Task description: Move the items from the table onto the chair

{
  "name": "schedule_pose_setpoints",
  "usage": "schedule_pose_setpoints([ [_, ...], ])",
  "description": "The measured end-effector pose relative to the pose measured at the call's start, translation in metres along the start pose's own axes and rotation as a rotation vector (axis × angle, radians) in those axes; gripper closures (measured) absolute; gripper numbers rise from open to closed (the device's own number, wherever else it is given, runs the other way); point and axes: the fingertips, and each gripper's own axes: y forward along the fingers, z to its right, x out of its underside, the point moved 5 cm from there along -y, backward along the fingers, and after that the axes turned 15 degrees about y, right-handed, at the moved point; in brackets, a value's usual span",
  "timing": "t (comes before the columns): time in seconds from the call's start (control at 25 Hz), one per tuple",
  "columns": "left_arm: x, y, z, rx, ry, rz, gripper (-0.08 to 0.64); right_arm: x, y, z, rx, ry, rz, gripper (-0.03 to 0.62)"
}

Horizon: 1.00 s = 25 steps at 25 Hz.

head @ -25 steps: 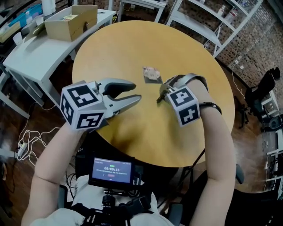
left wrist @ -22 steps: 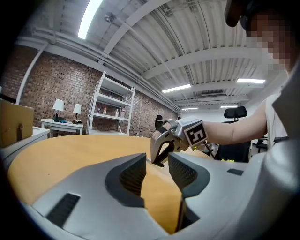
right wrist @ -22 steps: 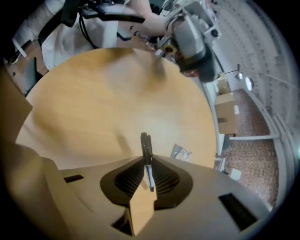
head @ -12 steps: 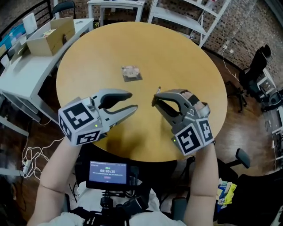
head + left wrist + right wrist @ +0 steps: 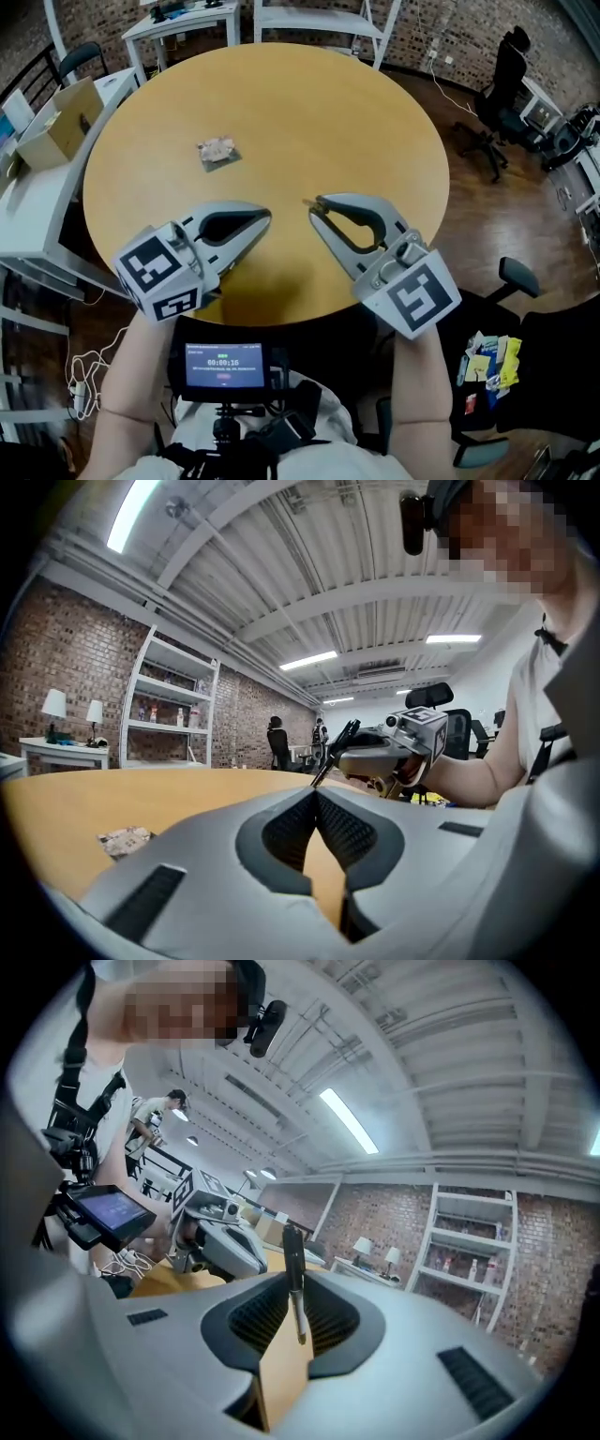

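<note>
A slim black pen (image 5: 293,1279) stands upright between the pads of the right gripper (image 5: 315,210), which is closed narrowly on it; in the head view this gripper sits just right of centre, over the near part of the round wooden table (image 5: 309,94). In the left gripper view, the pen's tip pokes up past the jaw tips.

A small crumpled packet (image 5: 217,151) lies flat on the tabletop in the upper left part of the head view, well apart from both grippers.

The left gripper (image 5: 266,217) is left of centre and faces the right one, with a gap between them. Its jaws are pressed together with nothing in them.

A black office chair (image 5: 553,366) stands at the lower right of the head view, with a few colourful packets (image 5: 487,361) on its seat.

A small monitor (image 5: 225,366) sits at the bottom centre. A cardboard box (image 5: 58,122) rests on a white side table (image 5: 28,220) at the left edge.
</note>
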Motion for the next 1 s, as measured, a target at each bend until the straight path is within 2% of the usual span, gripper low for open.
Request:
schedule_pose_setpoints([
  [0.32, -0.009, 0.040, 0.023, 0.080, -0.028, 0.030, 0.555, 0.014, -0.042, 0.012, 0.124, 0.122, 0.002, 0.534],
  [0.6, -0.018, 0.089, 0.052, 0.191, -0.076, 0.057, 0.554, 0.022, -0.097, 0.026, 0.234, 0.144, 0.043, 0.534],
  [1.0, -0.046, 0.166, 0.116, 0.364, -0.047, 0.114, 0.554, 0.035, -0.187, 0.040, 0.380, 0.167, 0.104, 0.534],
])
